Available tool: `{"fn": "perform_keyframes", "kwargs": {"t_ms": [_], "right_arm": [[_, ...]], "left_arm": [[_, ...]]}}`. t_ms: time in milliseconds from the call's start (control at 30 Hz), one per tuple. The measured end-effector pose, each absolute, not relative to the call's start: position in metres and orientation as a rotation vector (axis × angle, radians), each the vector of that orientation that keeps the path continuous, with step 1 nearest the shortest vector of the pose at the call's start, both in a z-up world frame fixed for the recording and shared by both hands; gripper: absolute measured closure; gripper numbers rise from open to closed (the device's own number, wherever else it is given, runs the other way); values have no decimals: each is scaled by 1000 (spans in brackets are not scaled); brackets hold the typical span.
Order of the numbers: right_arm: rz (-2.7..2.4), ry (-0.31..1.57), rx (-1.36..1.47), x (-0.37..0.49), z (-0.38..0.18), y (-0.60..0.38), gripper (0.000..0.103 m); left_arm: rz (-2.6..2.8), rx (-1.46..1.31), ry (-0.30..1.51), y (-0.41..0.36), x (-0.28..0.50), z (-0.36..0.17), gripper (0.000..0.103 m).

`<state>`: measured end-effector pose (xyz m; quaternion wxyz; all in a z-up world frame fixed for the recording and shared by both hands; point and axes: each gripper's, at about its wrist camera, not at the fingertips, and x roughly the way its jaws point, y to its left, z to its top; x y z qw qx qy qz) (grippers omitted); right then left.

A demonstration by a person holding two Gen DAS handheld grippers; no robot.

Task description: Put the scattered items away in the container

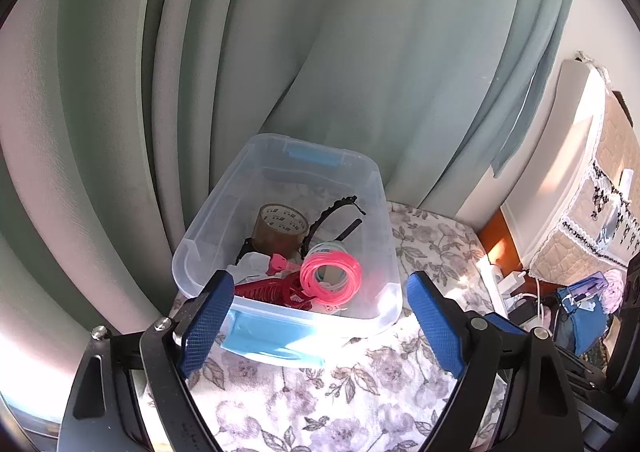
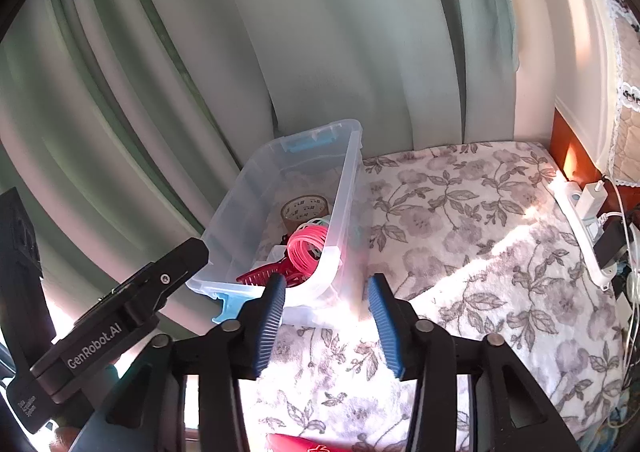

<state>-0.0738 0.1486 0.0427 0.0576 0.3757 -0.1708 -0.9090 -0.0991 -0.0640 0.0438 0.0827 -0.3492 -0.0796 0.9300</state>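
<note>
Hovering my left gripper (image 1: 320, 316) wide and empty before the clear container (image 1: 384, 212), I am seeing tape roll (image 1: 280, 230), pink rings (image 1: 331, 274) and red comb (image 1: 264, 288) lying inside it. Holding my right gripper (image 2: 326, 316) partly spread, empty, beside the container's near corner, I am noticing a red item (image 2: 304, 444) nearer me than the container, unseen from the left; reaching carelessly could nudge the light container.

Left wrist view: looks forward and down along own fingers, close over near end of clear container (image 1: 224, 208) on floral cloth (image 1: 360, 392); curtain (image 1: 320, 52) behind. Right wrist view: same tilt, set a little right of container (image 2: 340, 188), near. Shared: container, cloth, curtain, power strip (image 2: 576, 220) at far right.
</note>
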Motion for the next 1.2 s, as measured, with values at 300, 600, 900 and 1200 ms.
{"fn": "perform_keyframes", "kwargs": {"t_ms": [300, 600, 900, 1200], "right_arm": [[-2773, -490, 1176, -76, 39, 147, 39], [-2789, -482, 1207, -77, 35, 151, 30], [-2801, -527, 1197, -76, 37, 160, 3], [-2795, -513, 1198, -77, 36, 158, 0]], "left_arm": [[2773, -1071, -253, -70, -104, 37, 11], [2761, -1089, -264, -71, -105, 33, 10], [2776, -1127, -201, -64, -108, 29, 10], [2791, -1114, -181, -64, -106, 31, 10]]}}
